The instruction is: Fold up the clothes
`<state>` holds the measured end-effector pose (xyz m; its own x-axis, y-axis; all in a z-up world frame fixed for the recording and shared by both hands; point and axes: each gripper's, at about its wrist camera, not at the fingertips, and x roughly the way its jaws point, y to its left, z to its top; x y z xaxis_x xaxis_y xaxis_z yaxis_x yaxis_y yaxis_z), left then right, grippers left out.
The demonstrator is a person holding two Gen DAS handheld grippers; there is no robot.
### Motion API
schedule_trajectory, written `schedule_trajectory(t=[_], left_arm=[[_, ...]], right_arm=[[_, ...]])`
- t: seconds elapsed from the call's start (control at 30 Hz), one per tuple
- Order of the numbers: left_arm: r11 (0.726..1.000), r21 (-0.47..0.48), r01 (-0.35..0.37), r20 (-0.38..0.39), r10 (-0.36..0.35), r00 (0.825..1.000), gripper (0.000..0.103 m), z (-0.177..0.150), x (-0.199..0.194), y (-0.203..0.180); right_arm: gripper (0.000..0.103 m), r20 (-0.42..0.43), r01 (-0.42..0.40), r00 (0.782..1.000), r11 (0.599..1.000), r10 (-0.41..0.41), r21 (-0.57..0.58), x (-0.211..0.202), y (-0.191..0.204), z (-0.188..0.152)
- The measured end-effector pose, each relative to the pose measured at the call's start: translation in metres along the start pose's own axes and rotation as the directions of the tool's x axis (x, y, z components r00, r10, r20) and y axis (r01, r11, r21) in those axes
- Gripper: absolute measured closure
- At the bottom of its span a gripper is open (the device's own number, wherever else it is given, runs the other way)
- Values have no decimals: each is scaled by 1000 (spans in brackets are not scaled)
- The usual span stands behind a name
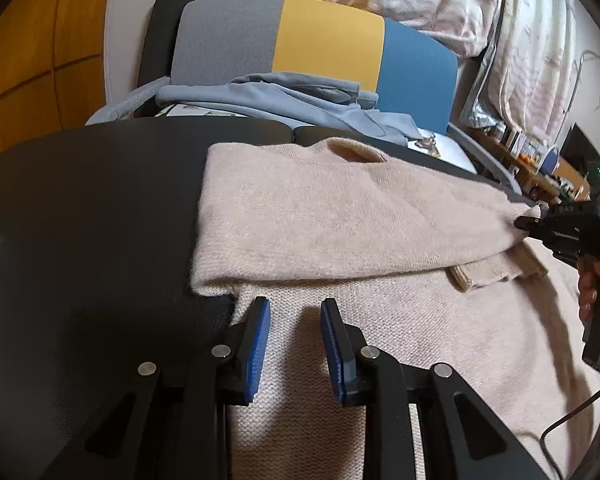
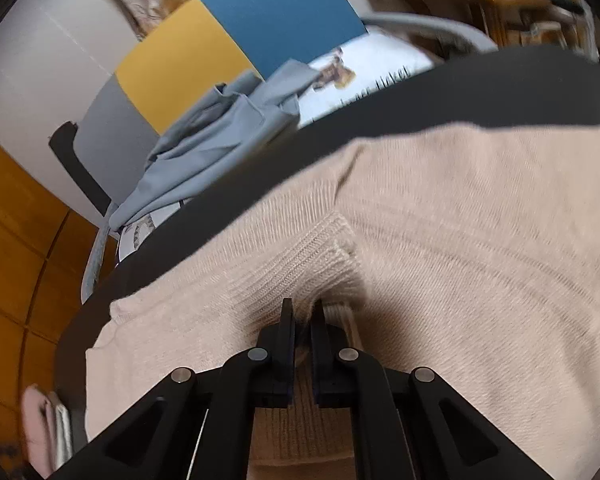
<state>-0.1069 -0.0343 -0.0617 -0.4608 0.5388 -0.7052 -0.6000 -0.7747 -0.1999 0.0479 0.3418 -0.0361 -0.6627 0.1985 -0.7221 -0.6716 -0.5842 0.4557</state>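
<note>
A beige knit sweater point(image 1: 340, 220) lies on a black table point(image 1: 80, 220), with its upper part folded over the lower body. My left gripper point(image 1: 296, 312) is open and empty, its blue pads point(image 1: 260, 344) hovering just above the sweater's near left edge. My right gripper point(image 2: 302, 310) is shut on the sweater's ribbed cuff point(image 2: 320, 256) and holds the fold. It also shows in the left wrist view point(image 1: 528, 220) at the far right, pinching the folded edge. The sweater fills most of the right wrist view point(image 2: 480, 240).
A grey-blue garment point(image 1: 292, 96) lies on a chair with a grey, yellow and blue back point(image 1: 328, 40) beyond the table. Cluttered shelves point(image 1: 540, 160) stand at the right. A cable point(image 1: 572, 420) trails at the lower right. Folded pink cloth point(image 2: 40, 420) sits at the table's left.
</note>
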Motion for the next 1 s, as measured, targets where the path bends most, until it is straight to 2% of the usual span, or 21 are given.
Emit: schedule_trajectory(t=[0.1, 0.2, 0.23, 0.33, 0.47, 0.6, 0.63, 0.7, 0.77, 0.83, 0.87, 0.9, 0.97, 1.0], left_arm=[[999, -33, 29, 5, -29, 1000, 77, -1, -1, 5], [998, -50, 45, 7, -45, 999, 77, -1, -1, 7], [997, -55, 50, 7, -49, 999, 77, -1, -1, 8], [992, -99, 78, 24, -76, 997, 77, -2, -6, 17], [983, -185, 12, 89, 4, 996, 77, -14, -37, 30], [1000, -15, -24, 161, 26, 987, 77, 1, -47, -3], [999, 26, -27, 165, 23, 986, 77, 7, -43, -13], [989, 124, -80, 167, 58, 984, 76, 20, -24, -38], [964, 181, -196, 109, 178, 978, 76, 30, 9, -50], [958, 163, -237, -6, 241, 971, 77, 33, 38, -43], [961, 146, -235, -10, 239, 971, 76, 33, 38, -41], [962, 142, -233, -1, 236, 972, 76, 33, 36, -40], [959, 151, -242, 3, 244, 970, 76, 31, 35, -42], [955, 160, -251, 6, 253, 967, 76, 30, 34, -44]], right_arm=[[97, 66, 9, 998, 1000, -7, -28, -21, -1, 2], [97, 108, 83, 991, 996, -78, -43, -28, -10, 2], [97, 95, 93, 991, 995, -89, -32, -22, -15, 3], [96, 25, 51, 998, 999, -51, 12, -5, -29, 2], [95, 40, 2, 999, 1000, -3, 22, 0, -38, -6], [94, 53, -30, 998, 999, 28, 33, -2, -43, -9], [93, 52, -27, 998, 999, 26, 34, -4, -43, -9], [90, 48, -1, 999, 1000, 1, 2, -4, -36, -8], [78, 35, 7, 999, 1000, -6, -28, -4, -31, -7], [73, 21, -2, 1000, 1000, 3, -31, -6, -32, -7], [73, 28, 23, 999, 999, -22, -34, -9, -33, -7], [73, 59, 99, 994, 994, -97, -45, -15, -34, -7], [73, 124, 233, 967, 970, -224, -62, -28, -35, -6], [73, 165, 242, 960, 967, -227, -75, -37, -33, -6]])
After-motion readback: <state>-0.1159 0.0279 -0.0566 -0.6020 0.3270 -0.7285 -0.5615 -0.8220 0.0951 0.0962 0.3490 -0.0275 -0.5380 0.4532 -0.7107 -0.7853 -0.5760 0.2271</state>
